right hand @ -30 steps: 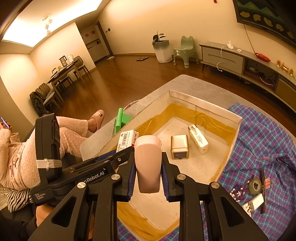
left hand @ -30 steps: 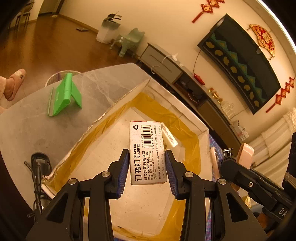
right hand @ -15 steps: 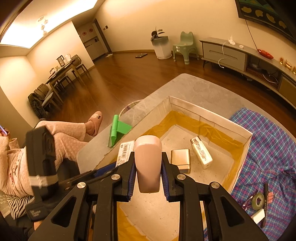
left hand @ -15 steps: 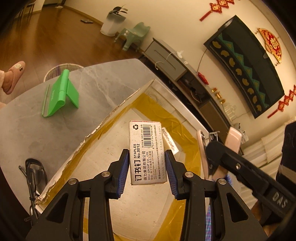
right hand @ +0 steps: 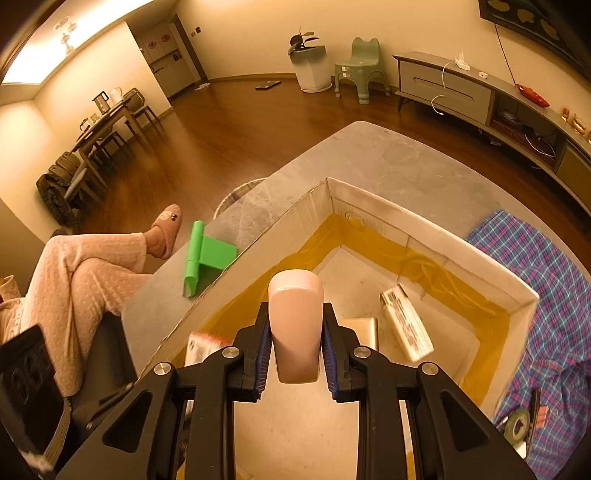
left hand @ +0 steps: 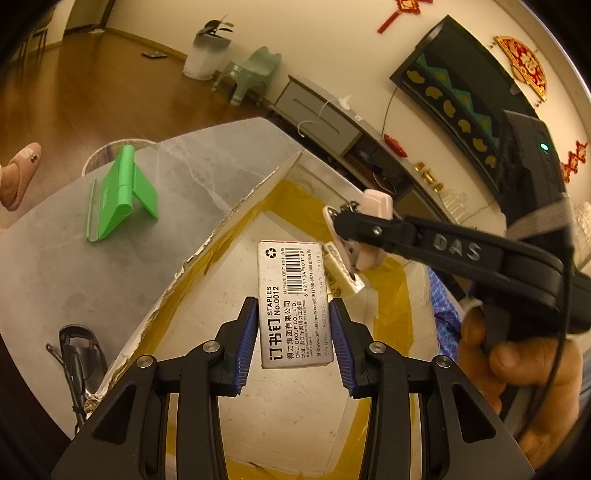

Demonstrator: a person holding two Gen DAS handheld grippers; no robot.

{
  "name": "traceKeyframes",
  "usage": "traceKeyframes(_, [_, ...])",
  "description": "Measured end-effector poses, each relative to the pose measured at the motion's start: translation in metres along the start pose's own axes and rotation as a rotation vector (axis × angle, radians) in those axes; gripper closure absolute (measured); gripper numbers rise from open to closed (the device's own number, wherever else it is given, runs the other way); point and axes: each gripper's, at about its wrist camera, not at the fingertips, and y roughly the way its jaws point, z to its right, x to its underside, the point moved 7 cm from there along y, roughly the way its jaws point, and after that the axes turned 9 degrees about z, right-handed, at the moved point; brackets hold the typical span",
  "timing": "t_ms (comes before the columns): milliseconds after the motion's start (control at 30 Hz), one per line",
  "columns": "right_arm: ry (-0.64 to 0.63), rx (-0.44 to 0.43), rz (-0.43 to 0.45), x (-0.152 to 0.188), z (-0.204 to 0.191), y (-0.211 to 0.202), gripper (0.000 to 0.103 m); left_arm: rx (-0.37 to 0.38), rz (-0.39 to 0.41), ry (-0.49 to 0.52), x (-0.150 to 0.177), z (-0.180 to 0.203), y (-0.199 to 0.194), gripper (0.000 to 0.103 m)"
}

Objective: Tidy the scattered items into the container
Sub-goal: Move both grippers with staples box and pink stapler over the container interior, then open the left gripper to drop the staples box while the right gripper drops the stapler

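A home's living room: wooden floor (right hand: 258,122), a dining table with chairs (right hand: 107,122), a low sideboard (right hand: 447,88), red knot ornaments (left hand: 404,11) on the wall, a slippered foot (right hand: 168,229).

Left gripper (left hand: 295,339) at six o'clock, blue pads clamped on a grey staples box (left hand: 295,302) over the open cardboard box (left hand: 236,210). Right gripper (left hand: 351,236) reaching in from three o'clock, gripping a pale pink object (left hand: 376,203) above the box interior, hand (left hand: 524,369) at four o'clock. Green phone stand (left hand: 118,195) on the grey table (left hand: 55,258) at nine o'clock. Black glasses (left hand: 74,347) at eight o'clock.
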Motion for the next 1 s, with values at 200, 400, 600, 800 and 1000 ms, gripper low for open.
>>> traceKeyframes(200, [0.005,0.027,-0.03,-0.008,0.008,0.026,0.077,0.003,-0.009,0.013,0.001,0.002,0.001,0.062])
traceKeyframes(400, [0.004,0.051,-0.069,-0.007,0.017,0.049,0.077,0.004,-0.047,0.016,0.007,0.002,0.009,0.063])
traceKeyframes(600, [-0.001,0.072,-0.096,-0.003,0.022,0.065,0.077,-0.012,-0.064,0.014,0.009,-0.002,0.014,0.062])
traceKeyframes(800, [-0.006,0.094,-0.11,-0.004,0.026,0.077,0.077,-0.025,-0.079,0.01,0.011,-0.006,0.02,0.062])
traceKeyframes(1000, [0.011,0.104,-0.112,-0.003,0.029,0.082,0.075,-0.03,-0.097,-0.01,0.013,-0.009,0.025,0.062])
